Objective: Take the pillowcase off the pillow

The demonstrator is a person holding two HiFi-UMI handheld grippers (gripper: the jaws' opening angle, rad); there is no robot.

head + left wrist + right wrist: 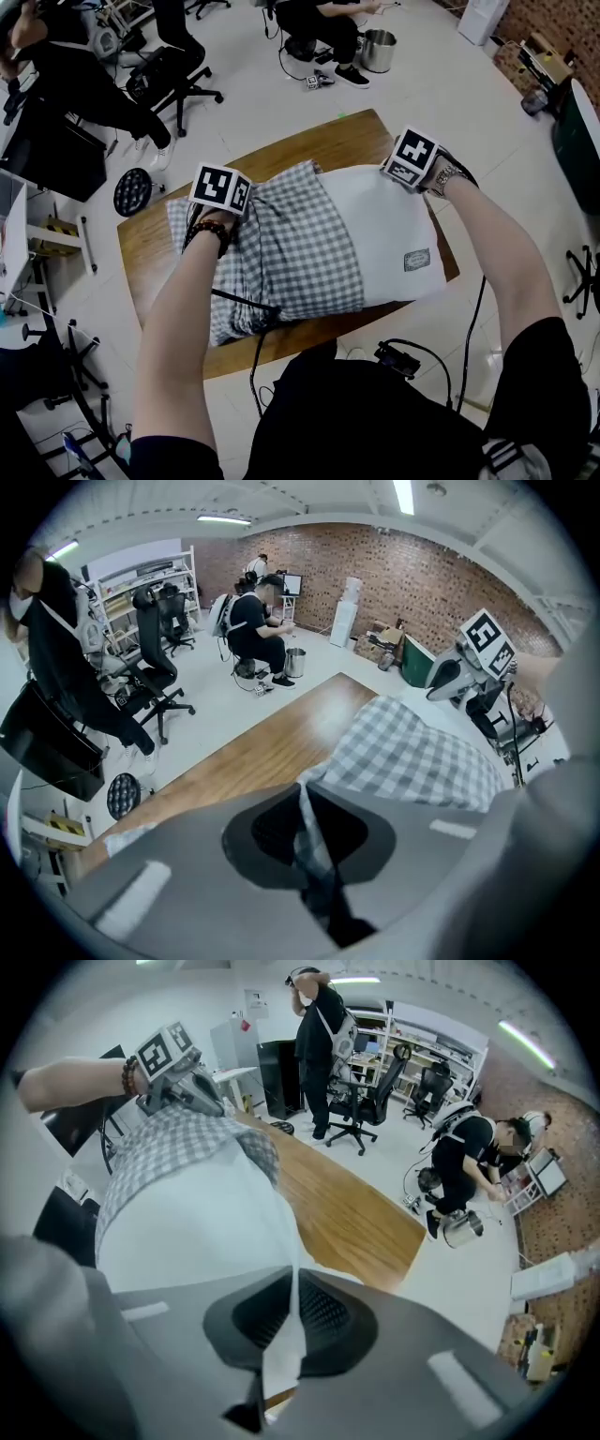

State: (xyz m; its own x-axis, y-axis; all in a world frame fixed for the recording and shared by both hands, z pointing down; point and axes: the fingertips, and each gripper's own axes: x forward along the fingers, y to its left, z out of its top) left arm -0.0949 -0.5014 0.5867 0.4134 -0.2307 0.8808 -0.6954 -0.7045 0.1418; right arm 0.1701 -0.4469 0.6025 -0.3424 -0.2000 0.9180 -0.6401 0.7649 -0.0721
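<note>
Partly stripped already: grey-and-white checked pillowcase (300,253), bunched and wrinkled over the left part of a white pillow (384,230), right part bare and smooth, small grey label (416,260) sewn near its close corner. Both lying flat on a wooden table (319,141), stretched from the left gripper's fingers across to the right gripper's fingers. Left gripper (300,789) clamped tight on a fold of the checked cloth, a narrow strip of it pinched between the dark fingers (267,832) and running away past the tips into the bunched cover. Right gripper (294,1274) likewise closed on white pillow fabric, a thin flap standing between its fingers (328,1316), the bulk of the cushion swelling just past the tips and to their left. Both pointed steeply downward at the far edge of the bedding, well apart from each other, forearms reaching out from the body; beaded bracelet (211,230) on the left wrist, watch (446,176) on the right. As for holder and held: pillow only partly inside its cover, open mouth of the checked cloth crossing the middle, between the two sets of fingers. Well beyond the right fingers, on the floor, a metal bucket (378,50) beside a seated person (319,23), inside not visible.
</note>
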